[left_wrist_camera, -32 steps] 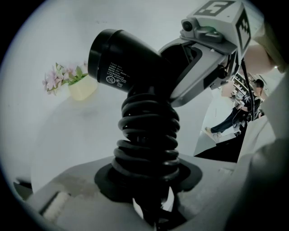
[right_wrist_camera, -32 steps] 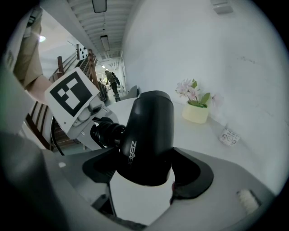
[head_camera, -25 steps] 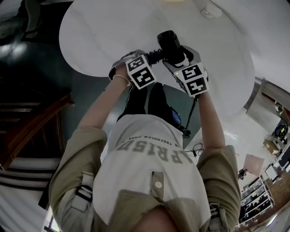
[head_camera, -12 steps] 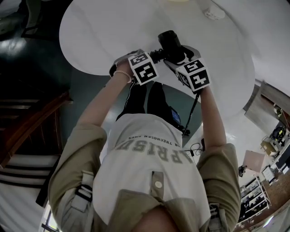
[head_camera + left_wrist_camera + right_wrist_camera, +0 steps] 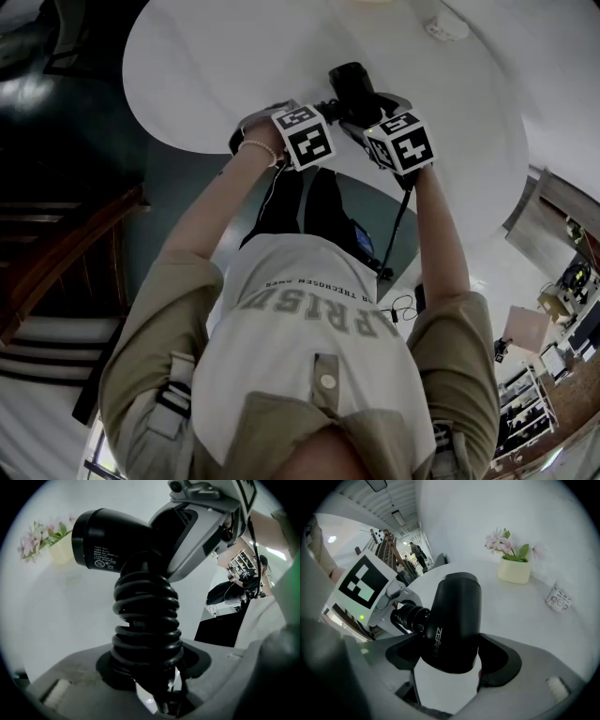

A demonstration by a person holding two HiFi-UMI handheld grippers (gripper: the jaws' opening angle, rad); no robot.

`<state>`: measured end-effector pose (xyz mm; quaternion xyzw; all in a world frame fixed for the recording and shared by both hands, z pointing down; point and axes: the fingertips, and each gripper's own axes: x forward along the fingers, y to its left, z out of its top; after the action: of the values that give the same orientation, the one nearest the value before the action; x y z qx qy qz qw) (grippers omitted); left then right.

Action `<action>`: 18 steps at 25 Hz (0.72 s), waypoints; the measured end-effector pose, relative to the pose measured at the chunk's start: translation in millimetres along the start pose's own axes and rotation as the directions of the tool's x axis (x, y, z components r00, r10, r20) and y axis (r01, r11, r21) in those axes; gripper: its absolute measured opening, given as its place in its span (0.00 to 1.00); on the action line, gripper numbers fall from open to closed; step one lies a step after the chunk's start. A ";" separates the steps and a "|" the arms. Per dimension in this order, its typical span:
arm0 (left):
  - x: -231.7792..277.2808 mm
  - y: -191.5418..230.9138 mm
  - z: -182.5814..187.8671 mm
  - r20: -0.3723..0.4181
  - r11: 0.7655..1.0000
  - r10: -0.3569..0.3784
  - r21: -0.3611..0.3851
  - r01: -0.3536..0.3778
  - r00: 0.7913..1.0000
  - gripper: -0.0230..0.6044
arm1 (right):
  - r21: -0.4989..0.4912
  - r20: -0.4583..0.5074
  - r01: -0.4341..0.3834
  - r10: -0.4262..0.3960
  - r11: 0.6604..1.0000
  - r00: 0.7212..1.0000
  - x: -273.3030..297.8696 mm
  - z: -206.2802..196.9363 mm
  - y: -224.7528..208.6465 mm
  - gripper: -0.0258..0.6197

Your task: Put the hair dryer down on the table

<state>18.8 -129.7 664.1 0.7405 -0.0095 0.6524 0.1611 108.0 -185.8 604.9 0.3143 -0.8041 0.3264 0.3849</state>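
Head view showed the hair dryer (image 5: 354, 86) held just over the white bench (image 5: 206, 66), not yet resting. Our left tongs (image 5: 150, 681) pinched its cord-coiled handle, and our right tongs (image 5: 450, 667) clamped the barrel. We judged that an uneven release could tip or roll it toward the near edge.

Hair dryer (image 5: 354, 86) over table (image 5: 206, 84), flower pot (image 5: 514, 570) on table behind it

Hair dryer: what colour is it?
Black hair dryer, clearest in the right gripper view.
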 end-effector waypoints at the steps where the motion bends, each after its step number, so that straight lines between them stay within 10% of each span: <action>1: 1.5 -0.2 -1.0 -0.011 1.000 0.004 0.011 -0.004 1.000 0.40 | 0.002 -0.005 -0.003 0.003 1.000 1.000 1.2 -1.4 -0.3 0.62; 18: 5.0 -4.2 -5.0 -0.021 0.999 -0.004 0.035 0.005 1.000 0.40 | 0.065 0.011 -0.013 0.012 0.998 1.000 7.1 -7.4 -4.7 0.60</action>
<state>15.7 -123.4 668.4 0.7364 0.0054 0.6597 0.1496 111.0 -184.7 615.8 0.3234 -0.7970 0.3531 0.3680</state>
